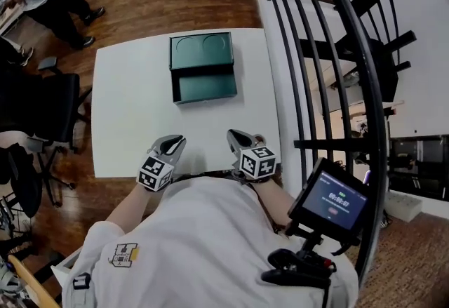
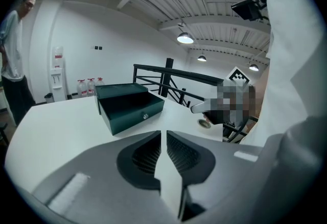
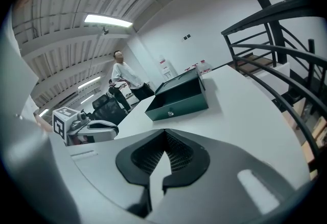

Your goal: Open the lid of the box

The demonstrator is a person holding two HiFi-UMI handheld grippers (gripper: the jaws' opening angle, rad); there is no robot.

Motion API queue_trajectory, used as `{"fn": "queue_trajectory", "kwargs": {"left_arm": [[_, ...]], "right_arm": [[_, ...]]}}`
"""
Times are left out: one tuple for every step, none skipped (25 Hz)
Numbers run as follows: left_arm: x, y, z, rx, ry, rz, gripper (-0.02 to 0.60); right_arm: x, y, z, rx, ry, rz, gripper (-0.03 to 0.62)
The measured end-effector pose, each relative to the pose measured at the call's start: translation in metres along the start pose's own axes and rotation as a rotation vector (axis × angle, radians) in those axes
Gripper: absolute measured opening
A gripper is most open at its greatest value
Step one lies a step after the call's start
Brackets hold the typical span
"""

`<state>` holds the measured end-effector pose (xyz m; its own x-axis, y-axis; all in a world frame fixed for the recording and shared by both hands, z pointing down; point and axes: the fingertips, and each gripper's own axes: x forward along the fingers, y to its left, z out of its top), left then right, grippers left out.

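Box [image 1: 203,86]: lid [image 1: 200,50] lay folded back, already open.
Left gripper [image 1: 177,139]: jaws together, empty.
Right gripper [image 1: 233,135]: same.
Care: best kept clear of it.

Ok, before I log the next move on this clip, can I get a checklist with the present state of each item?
1. Lid open: ok. The lid lies folded back flat behind the box, whose inside is exposed.
2. Left gripper empty: ok. Jaws all but together, nothing between them.
3. Right gripper empty: ok. Jaws together, nothing held.
4. Grippers clear of the box: ok. Both sit by the near edge of the table, apart from the box.
5. Box contents: cannot tell. The inside is dark in every view.
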<state>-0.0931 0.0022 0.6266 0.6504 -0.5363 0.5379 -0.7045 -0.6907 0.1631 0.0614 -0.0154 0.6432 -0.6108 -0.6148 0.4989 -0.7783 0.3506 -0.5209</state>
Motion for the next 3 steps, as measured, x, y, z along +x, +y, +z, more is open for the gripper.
{"fn": "queue_trajectory", "kwargs": {"left_arm": [[-0.0052,0.0042,-0.0012,-0.003,0.002,0.016,0.033],[-0.0097,0.0073,-0.0023,-0.007,0.004,0.031,0.033],[-0.0138,0.0099,-0.0034,-0.011,0.006,0.045,0.032]], "right_arm": [[0.0055,0.0046,-0.0002,-0.007,0.006,0.014,0.000],[0.0099,0.0087,-0.0004,-0.014,0.011,0.028,0.000],[0.0138,0.0123,-0.0005,-0.020,0.017,0.041,0.000]]}}
